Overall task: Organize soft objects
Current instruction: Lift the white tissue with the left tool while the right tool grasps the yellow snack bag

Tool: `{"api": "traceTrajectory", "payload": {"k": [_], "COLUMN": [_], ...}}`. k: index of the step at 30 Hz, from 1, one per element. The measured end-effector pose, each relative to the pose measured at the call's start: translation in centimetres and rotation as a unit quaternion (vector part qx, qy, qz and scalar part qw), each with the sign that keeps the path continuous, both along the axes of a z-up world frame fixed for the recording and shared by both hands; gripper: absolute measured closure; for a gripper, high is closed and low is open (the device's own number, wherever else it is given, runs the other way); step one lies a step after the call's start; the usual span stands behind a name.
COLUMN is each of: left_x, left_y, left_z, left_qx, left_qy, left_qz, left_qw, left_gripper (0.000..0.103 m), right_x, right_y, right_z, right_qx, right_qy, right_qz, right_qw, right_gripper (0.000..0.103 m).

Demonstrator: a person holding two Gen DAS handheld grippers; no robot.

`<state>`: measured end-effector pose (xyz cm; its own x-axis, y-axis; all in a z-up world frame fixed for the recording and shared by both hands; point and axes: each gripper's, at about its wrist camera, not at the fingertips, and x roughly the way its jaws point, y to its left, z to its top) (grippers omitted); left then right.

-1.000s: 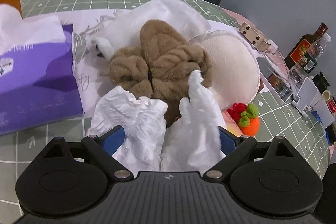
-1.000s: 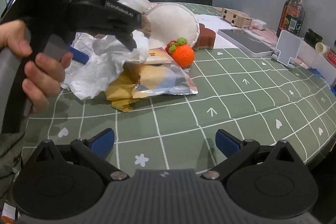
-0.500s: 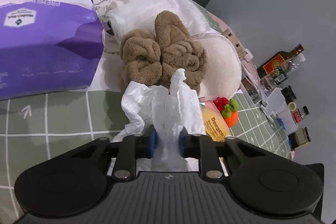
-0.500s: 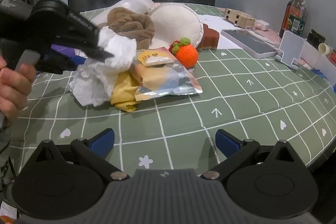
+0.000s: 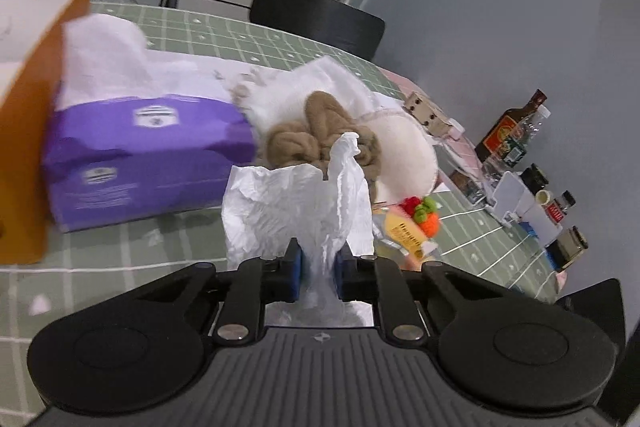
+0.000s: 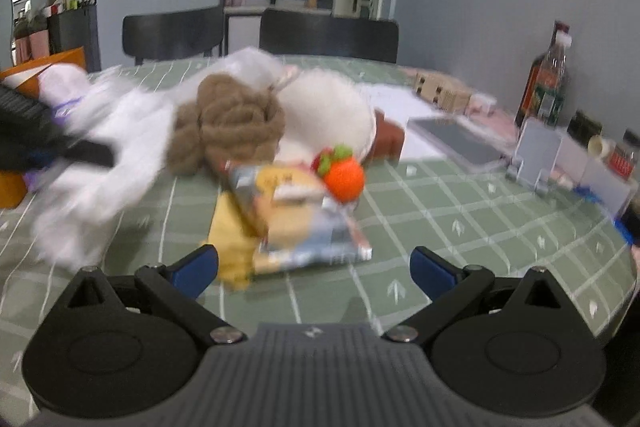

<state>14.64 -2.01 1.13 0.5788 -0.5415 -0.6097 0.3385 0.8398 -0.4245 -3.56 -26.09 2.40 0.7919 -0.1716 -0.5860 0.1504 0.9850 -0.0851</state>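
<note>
Your left tool [image 5: 318, 277] is pinching the crumpled white tissue paper [image 5: 298, 205] between its two blue pads [image 5: 297, 273]. The paper stands up tall out of the pads, so its long way runs from the tool up and forward. It looks lifted off the green checked bench [image 5: 160, 239] (the bottom of the paper is hidden behind the tool, so you cannot be sure).

Your right tool [image 6: 314, 269] is spread wide and holds nothing. It hangs low over the bench, and the shiny yellow snack bag [image 6: 296, 223] lies just in front of it.

Here is the thing that matters most. The purple soft pack of tissues [image 5: 140, 151] sits ahead and to the left of your left tool, and the orange paper bag [image 5: 28, 115] stands beside it, even further left. The twisted brown fluffy towel [image 5: 320, 135] and the round cream cushion [image 5: 404, 155] sit straight ahead, with the little orange knitted fruit [image 5: 428, 217] near them to the right. So your left tool is the nearer one to the purple pack and the orange bag. If the paper belongs there, you would probably swing left. Both views are blurry, so go slowly, because thin paper can tear or slip.
</note>
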Motion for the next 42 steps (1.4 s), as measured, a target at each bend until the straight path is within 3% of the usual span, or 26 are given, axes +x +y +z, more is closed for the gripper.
{"api": "traceTrajectory", "payload": {"k": [3,7,12,16,18,20,25,29,34,37,42], "left_x": [-0.8,-1.3,-1.3,-1.2,-1.2,-1.3,-1.7,-1.9,-2.3,-2.9,-3.7], "left_y": [0.8,1.4,1.3,1.1,1.1,1.2,1.8,2.8,4.6,5.1,6.5], "left_z": [-0.1,-0.7,-1.4,-1.7,-1.8,-2.0,-2.0,-1.8,-1.4,-0.9,0.2], "left_qx": [0.011,0.018,0.023,0.029,0.029,0.033,0.037,0.038,0.015,0.013,-0.021], "left_qy": [-0.004,-0.002,0.006,0.005,0.003,0.000,-0.004,-0.004,-0.013,-0.033,-0.049], "left_qz": [0.007,0.013,0.012,0.007,0.008,0.011,0.015,0.029,0.038,0.039,0.035], "left_qw": [0.9999,0.9998,0.9996,0.9995,0.9995,0.9994,0.9992,0.9989,0.9991,0.9986,0.9980], "left_gripper": [0.085,0.085,0.085,0.085,0.085,0.085,0.084,0.085,0.085,0.085,0.085], "right_x": [2.2,5.3,7.7,8.0,8.0,8.1,8.1,7.8,7.0,5.9,3.6], "right_y": [0.7,2.2,3.7,3.8,3.5,3.0,2.6,2.5,1.5,0.7,1.0], "right_z": [-0.2,-1.2,-3.6,-4.3,-4.4,-4.2,-4.4,-4.1,-2.3,-0.9,1.4], "right_qx": [-0.025,-0.084,-0.180,-0.203,-0.192,-0.166,-0.147,-0.144,-0.100,-0.062,-0.052], "right_qy": [-0.007,0.017,0.050,0.038,0.038,0.038,0.036,0.033,0.022,0.010,-0.017], "right_qz": [0.007,0.022,0.026,0.039,0.046,0.055,0.055,0.057,0.031,0.027,0.027], "right_qw": [1.000,0.996,0.982,0.978,0.980,0.984,0.987,0.987,0.994,0.998,0.998], "right_gripper": [0.004,0.004,0.007,0.013,0.025,0.043,0.049,0.069,0.082,0.085,0.087]}}
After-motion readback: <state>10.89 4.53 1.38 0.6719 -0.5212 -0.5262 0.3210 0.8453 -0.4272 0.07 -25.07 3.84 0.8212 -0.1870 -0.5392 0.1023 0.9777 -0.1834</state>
